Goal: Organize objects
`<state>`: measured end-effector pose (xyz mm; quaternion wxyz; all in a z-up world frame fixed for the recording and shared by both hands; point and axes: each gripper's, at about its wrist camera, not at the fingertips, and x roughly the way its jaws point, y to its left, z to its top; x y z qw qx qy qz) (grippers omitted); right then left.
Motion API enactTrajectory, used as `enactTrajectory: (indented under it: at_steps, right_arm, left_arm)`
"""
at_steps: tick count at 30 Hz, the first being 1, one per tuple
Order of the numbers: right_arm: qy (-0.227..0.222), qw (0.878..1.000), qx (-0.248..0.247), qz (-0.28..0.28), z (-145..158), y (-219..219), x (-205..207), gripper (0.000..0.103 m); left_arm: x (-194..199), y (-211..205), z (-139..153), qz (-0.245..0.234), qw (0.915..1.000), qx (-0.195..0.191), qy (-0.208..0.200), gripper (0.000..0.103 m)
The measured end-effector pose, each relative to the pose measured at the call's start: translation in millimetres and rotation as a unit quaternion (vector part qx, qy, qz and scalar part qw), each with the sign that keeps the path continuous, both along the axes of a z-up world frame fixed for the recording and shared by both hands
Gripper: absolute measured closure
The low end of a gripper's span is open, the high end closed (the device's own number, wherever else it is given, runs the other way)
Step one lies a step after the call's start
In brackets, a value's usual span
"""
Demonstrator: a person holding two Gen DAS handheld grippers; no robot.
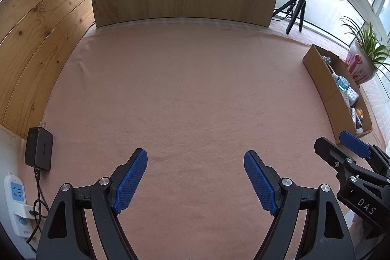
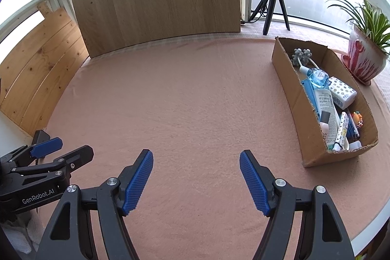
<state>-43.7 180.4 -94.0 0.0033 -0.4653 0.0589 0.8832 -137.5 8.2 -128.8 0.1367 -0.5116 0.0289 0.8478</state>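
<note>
**Both claws empty, the box is full**

Here we are over the counter [image 2: 195, 101], pink cloth bare across its whole middle, and both tools hang above it with nothing in them. The left claw [image 1: 195, 179] has its blue pads spread wide apart, nothing between them. The right claw [image 2: 196, 180] stands just as wide, also empty.

All the objects sit at the right edge, in the cardboard box [image 2: 292, 99]. Inside, a grey knobbly roller [image 2: 301, 55] lies at the far end, then a clear blue bottle [image 2: 316, 77], a white tube [image 2: 325, 109] lying lengthwise, a white patterned pack [image 2: 342, 91], a patterned white stick [image 2: 341, 130] and a small orange figure [image 2: 357, 118] against the far wall. Nothing loose shows on the cloth, so the sorting looks close to finished.

What could spoil it? The box is crowded and its torn walls are low: a claw reaching in could snag the rim and drag the whole thing. The potted plant [image 2: 363, 60] stands just beside it, so a wide swing to the right could knock the pot. And the two claws hang near each other, with a collision possible if both head for the box together.
</note>
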Motion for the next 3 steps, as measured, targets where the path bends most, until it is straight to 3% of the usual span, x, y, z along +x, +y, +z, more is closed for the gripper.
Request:
enactTrajectory:
  at_steps: [3]
  right_arm:
    - [-0.003, 1.000, 0.002, -0.002, -7.3, 1.0, -5.0, 0.033]
  left_arm:
    - [-4.9, 0.1, -8.6, 0.006, 1.0000, 0.001, -0.006, 0.019]
